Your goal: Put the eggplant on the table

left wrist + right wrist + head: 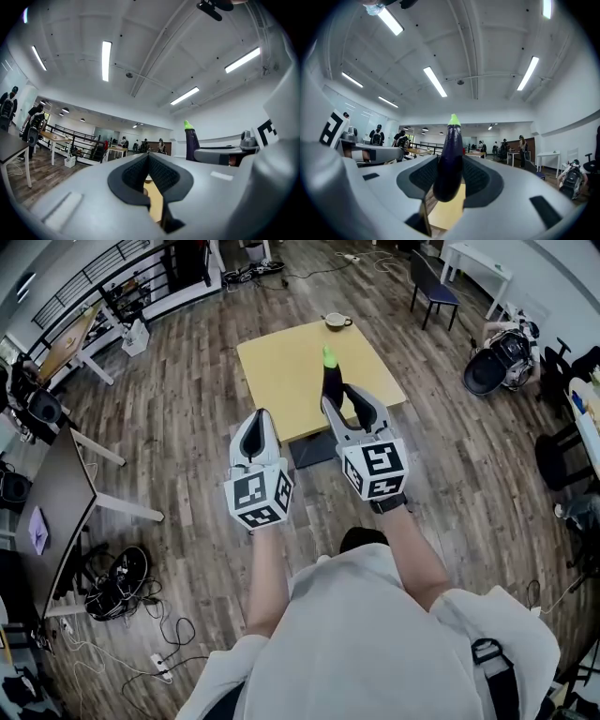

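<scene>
Eggplant upright, clamped in right gripper over near edge of bench; left gripper closed, empty; mug way off at far edge.

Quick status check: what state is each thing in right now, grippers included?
eggplant: upright, stem up, clamped, not yet on the table
right gripper: shut on the eggplant
left gripper: shut, empty
cup: upright, at the table's far edge

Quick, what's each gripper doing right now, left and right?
Left gripper: closed, holding nothing.
Right gripper: closed on the eggplant, which stands upright, green tip up.
</scene>
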Available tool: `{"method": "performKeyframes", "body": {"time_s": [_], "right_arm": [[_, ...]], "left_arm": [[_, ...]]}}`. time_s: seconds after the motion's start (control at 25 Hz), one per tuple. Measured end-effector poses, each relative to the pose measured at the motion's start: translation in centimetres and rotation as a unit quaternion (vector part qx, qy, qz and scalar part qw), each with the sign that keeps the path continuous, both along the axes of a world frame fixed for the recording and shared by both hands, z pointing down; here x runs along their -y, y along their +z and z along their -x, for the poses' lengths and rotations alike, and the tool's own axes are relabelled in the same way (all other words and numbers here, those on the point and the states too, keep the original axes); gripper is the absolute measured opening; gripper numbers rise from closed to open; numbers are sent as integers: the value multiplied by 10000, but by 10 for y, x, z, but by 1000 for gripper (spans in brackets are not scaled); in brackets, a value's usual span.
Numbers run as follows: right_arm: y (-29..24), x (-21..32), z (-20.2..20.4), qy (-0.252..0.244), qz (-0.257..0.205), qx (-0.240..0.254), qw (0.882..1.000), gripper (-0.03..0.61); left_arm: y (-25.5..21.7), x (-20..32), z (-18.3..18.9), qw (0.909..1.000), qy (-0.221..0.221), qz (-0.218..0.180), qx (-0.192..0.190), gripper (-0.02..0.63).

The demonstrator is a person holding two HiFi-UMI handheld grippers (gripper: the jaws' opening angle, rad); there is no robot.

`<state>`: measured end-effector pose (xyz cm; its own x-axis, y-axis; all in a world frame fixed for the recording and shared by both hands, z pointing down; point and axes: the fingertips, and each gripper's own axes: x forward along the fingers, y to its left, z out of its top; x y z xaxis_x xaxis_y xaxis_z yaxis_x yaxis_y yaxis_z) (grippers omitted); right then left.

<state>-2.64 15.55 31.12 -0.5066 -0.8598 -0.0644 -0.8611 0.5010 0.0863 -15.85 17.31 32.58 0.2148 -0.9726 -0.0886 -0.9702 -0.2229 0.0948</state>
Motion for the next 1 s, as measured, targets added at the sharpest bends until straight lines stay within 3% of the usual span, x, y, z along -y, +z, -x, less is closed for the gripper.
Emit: {"method": "performKeyframes", "body": {"time_s": [0.4,1.0], "right_arm": [[18,46,-11,78,244,15,9997,163],[-8,236,-27,-327,25,345,9989,163]], "left_arm": [[17,45,-11,9998,81,190,-42,9],[-17,225,-32,9989,-334,19,319,9]]}}
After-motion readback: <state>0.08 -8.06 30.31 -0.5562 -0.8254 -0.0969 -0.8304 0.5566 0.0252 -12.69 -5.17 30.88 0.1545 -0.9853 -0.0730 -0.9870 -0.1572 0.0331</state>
